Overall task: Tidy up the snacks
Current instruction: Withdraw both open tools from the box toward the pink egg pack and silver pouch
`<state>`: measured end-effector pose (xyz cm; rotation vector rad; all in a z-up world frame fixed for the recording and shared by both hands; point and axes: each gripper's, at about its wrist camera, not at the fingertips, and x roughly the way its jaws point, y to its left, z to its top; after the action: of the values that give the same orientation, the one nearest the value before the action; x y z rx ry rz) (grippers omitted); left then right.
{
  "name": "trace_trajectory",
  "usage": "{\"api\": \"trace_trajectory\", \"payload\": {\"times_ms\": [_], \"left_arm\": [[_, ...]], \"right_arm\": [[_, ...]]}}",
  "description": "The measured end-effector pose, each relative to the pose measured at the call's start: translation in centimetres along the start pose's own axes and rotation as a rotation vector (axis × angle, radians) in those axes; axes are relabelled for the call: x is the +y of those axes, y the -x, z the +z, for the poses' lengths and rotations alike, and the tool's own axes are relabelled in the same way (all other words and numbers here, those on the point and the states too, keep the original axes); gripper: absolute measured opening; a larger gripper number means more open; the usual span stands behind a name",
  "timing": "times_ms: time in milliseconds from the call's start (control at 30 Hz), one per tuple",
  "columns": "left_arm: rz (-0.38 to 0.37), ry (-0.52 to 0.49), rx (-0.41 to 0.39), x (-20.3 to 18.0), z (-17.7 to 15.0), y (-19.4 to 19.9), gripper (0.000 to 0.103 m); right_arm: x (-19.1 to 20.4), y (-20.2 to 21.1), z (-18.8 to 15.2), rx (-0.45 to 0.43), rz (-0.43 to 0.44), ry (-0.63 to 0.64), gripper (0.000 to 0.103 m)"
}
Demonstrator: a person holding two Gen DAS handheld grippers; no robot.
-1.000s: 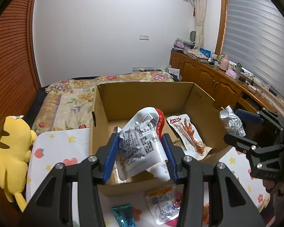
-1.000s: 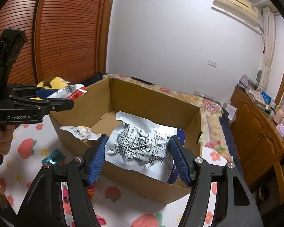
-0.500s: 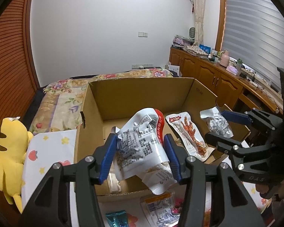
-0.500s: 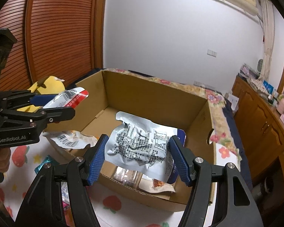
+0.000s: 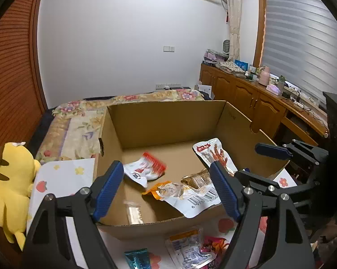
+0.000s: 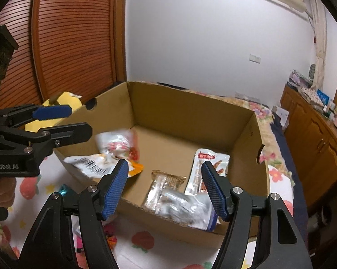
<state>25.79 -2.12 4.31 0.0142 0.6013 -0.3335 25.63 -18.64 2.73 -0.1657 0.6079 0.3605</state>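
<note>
A blurred red-and-white snack pouch (image 5: 146, 170) lies in the cardboard box's (image 5: 168, 121) near left corner, long axis crosswise. The left gripper (image 5: 166, 190) is opening, empty, above the front wall. The right gripper (image 6: 164, 188) stands released over a silver pouch (image 6: 191, 210). More packets (image 5: 191, 248) lie on the fruit-print cloth (image 5: 63, 177).
</note>
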Motion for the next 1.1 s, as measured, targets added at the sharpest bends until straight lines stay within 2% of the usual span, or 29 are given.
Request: {"api": "trace_trajectory", "payload": {"times_ms": [133, 200, 433, 600, 700, 933, 1100], "left_arm": [[0.012, -0.025, -0.023, -0.5, -0.1, 1.0, 0.083], [0.017, -0.032, -0.036, -0.7, -0.1, 1.4, 0.088], [0.020, -0.057, -0.060, -1.4, -0.6, 2.6, 0.088], [0.008, -0.037, -0.078, -1.1, -0.9, 3.1, 0.100], [0.006, -0.018, -0.086, -0.9, -0.9, 3.3, 0.103], [0.046, -0.031, -0.105, -1.0, -1.3, 4.0, 0.103], [0.035, -0.052, -0.101, -1.3, -2.5, 5.0, 0.103]], "right_arm": [[0.6, 1.2, -0.3, -0.022, 0.003, 0.008, 0.069], [1.0, 1.9, -0.6, -0.035, 0.014, 0.006, 0.069], [2.0, 4.1, -1.5, -0.055, 0.062, -0.005, 0.069], [2.5, 5.2, -2.1, -0.065, 0.086, -0.008, 0.069], [2.9, 5.9, -2.6, -0.068, 0.096, -0.009, 0.069], [3.5, 6.6, -3.7, -0.069, 0.105, -0.006, 0.071], [4.1, 6.5, -5.1, -0.044, 0.130, 0.000, 0.071]]}}
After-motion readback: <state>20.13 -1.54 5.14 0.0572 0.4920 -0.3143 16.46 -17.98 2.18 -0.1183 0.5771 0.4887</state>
